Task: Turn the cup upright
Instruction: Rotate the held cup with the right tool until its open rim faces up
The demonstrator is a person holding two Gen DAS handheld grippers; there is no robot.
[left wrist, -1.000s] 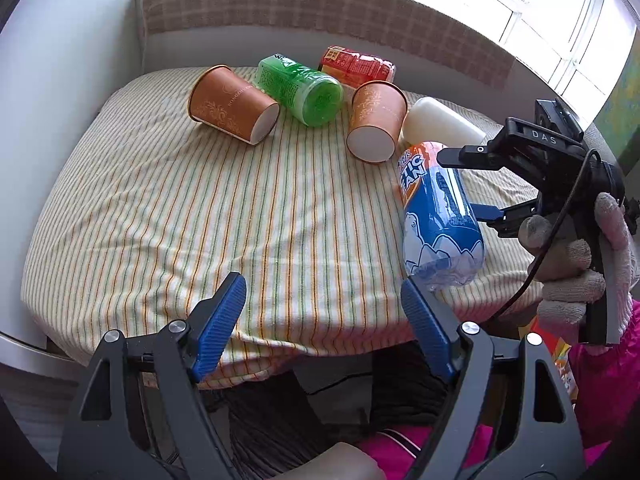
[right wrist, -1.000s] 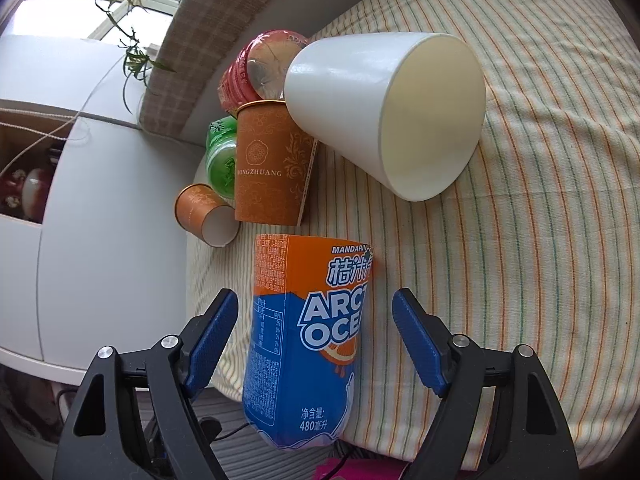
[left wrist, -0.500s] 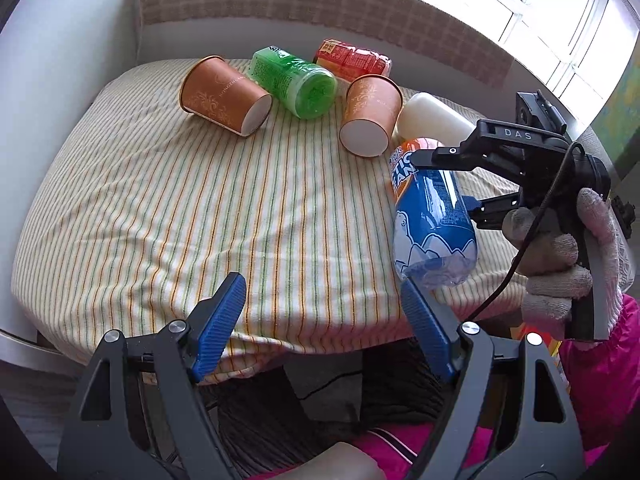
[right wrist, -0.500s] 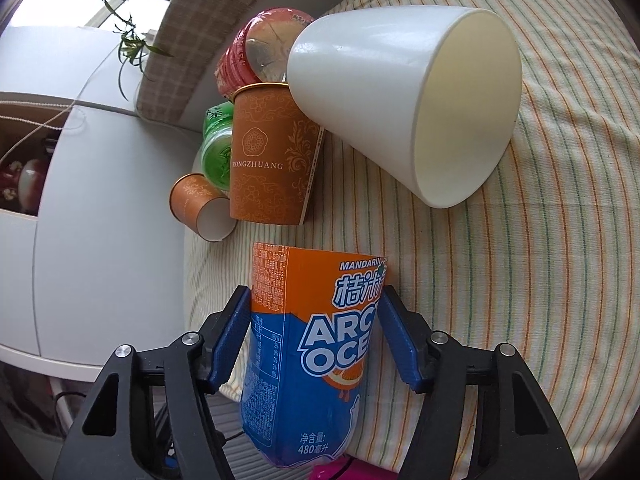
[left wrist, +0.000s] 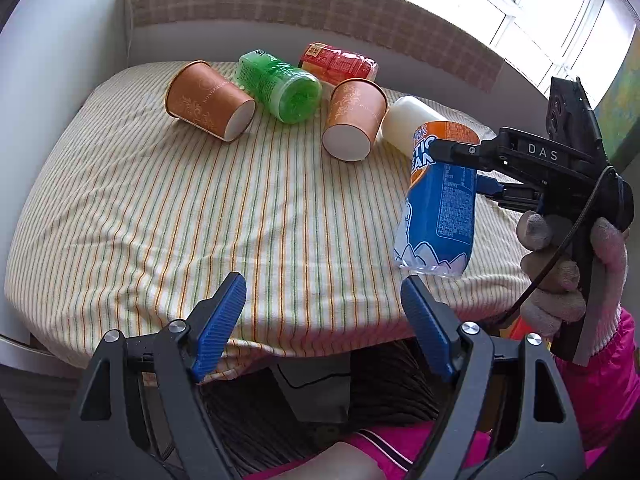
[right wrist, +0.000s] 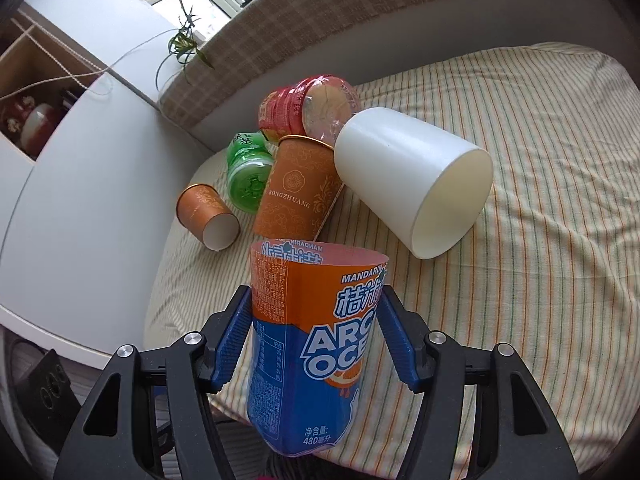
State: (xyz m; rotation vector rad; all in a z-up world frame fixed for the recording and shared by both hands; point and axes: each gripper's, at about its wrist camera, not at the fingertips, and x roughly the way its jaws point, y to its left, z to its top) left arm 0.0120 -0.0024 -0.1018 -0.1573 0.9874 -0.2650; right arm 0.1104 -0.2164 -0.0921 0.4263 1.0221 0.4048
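Right hand-held gripper (right wrist: 316,332) was clamped on the blue-and-orange Arctic Ocean cut-bottle cup (right wrist: 308,344), both blue pads pressed to its sides. The cup was off the striped tablecloth (left wrist: 200,208), tilted, open rim pointing away toward 12 o'clock in the right wrist view. In the left wrist view it hung at 3 o'clock over the tabletop's near edge. Left hand-held gripper (left wrist: 324,320) was wide open, holding nothing, at 6 o'clock. Lying on their sides behind: white cup (right wrist: 416,176), two orange paper cups (left wrist: 208,106) (left wrist: 354,120), green bottle cup (left wrist: 280,84), red bottle cup (left wrist: 340,64).
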